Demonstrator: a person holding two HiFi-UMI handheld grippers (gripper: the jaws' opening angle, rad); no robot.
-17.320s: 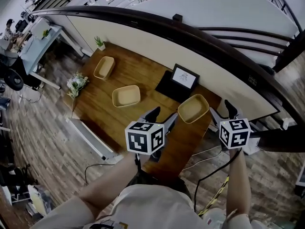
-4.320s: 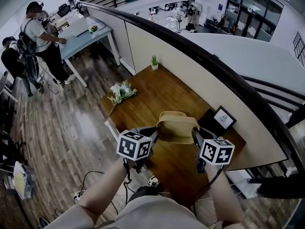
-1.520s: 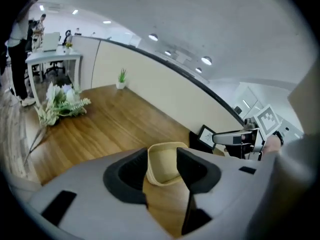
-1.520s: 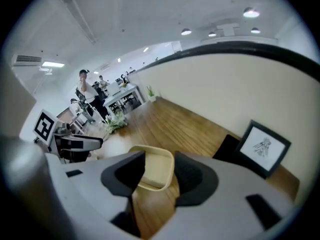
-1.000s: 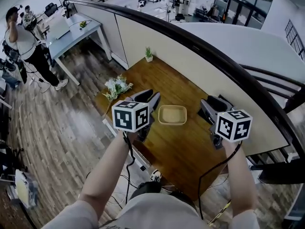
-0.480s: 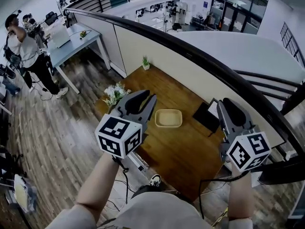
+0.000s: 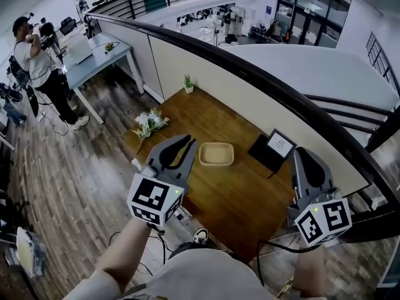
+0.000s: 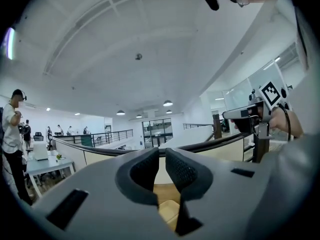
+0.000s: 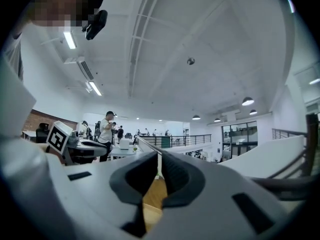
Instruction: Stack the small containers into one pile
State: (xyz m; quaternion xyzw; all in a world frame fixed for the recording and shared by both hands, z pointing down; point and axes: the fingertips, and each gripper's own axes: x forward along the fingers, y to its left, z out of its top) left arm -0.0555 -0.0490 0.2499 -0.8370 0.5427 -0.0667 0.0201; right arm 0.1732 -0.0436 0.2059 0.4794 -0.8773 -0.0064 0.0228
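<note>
The tan containers (image 7: 216,154) sit nested in one pile on the wooden table (image 7: 231,192), in the middle of the head view. My left gripper (image 7: 185,144) is raised well above the table, to the pile's left. Its jaws are closing, a narrow slit remains, and nothing is between them (image 8: 162,156). My right gripper (image 7: 304,157) is lifted at the right, away from the pile. It is closing too, with its tips almost touching and nothing between them (image 9: 159,164). A corner of the pile (image 8: 169,211) shows below the left jaws.
A black mat with a framed picture (image 7: 275,147) lies right of the pile. White flowers (image 7: 149,122) and a small potted plant (image 7: 187,82) stand at the table's left and far corners. A partition wall with a dark rail (image 7: 262,74) runs behind. A person (image 7: 37,58) stands far left.
Both grippers have lifted away from the pile's sides and come nearer the head camera. Their jaws have narrowed. The pile rests untouched on the table.
</note>
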